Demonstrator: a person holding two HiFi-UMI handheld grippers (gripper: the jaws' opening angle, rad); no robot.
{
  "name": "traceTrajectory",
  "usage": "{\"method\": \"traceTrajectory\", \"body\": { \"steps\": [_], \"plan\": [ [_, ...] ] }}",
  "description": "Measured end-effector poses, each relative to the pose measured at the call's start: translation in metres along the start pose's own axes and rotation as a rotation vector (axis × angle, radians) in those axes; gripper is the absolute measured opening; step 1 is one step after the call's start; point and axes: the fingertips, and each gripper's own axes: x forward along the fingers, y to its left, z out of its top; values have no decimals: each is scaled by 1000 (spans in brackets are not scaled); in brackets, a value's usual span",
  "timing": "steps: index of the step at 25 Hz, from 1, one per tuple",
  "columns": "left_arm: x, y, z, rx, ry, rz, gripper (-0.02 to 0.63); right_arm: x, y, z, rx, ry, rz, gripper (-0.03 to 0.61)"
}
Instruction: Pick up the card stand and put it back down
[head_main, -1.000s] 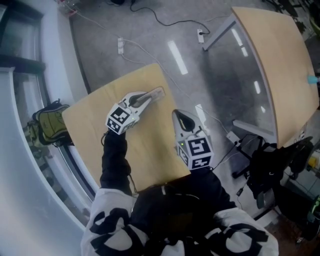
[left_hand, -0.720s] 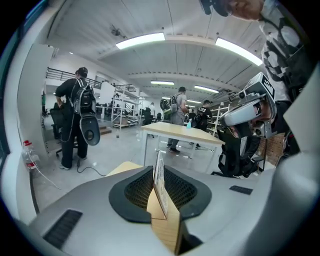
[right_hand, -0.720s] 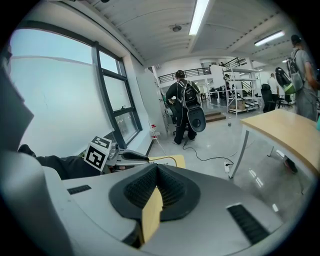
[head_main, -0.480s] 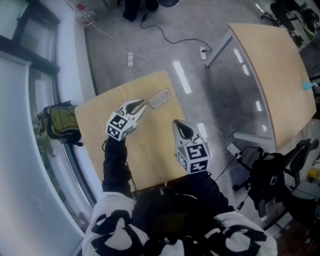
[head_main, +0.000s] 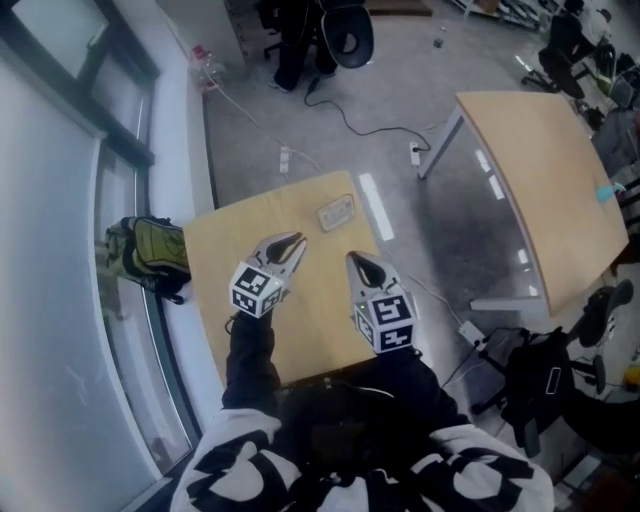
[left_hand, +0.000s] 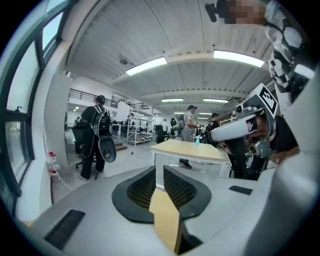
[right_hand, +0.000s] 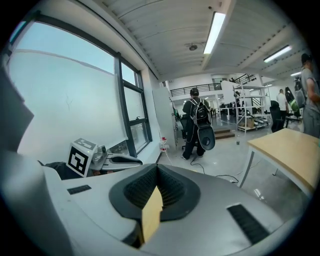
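The card stand (head_main: 336, 213), a small pale flat piece, lies near the far edge of the small wooden table (head_main: 235, 240). No gripper touches it. My left gripper (head_main: 292, 243) hangs above the table, short of the stand and to its left; its jaws (left_hand: 159, 171) stand a narrow slit apart with nothing between them. To the right, my right gripper (head_main: 357, 262) has its pads (right_hand: 156, 169) pressed together and empty. Both gripper views look out level across the room, and the stand is not in them.
A larger wooden table (head_main: 545, 170) stands to the right on a metal leg (head_main: 438, 155). A green backpack (head_main: 150, 250) lies on the floor by the window at left. Cables (head_main: 350, 125) run over the grey floor. People (left_hand: 95, 135) stand in the room beyond.
My left gripper has drawn back from the card stand, which it reached a second ago. Both grippers have risen and pulled toward me. The stand stays on the table.
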Motion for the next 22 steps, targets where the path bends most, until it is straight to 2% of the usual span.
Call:
{"method": "traceTrajectory", "body": {
  "steps": [4, 6, 9, 15, 22],
  "plan": [
    [-28, -29, 37, 50, -68, 54, 52, -13, 17, 13, -41, -51, 5, 18],
    [-43, -39, 61, 50, -126, 84, 46, -19, 21, 20, -50, -78, 1, 18],
    [-70, -47, 78, 34, -176, 137, 32, -26, 28, 32, -61, -122, -4, 18],
    [-106, -56, 116, 65, -226, 313, 5, -36, 49, 55, -101, -197, 11, 18],
    [-114, -67, 126, 27, -265, 325, 5, -40, 67, 66, -119, -243, 7, 18]
  ]
}}
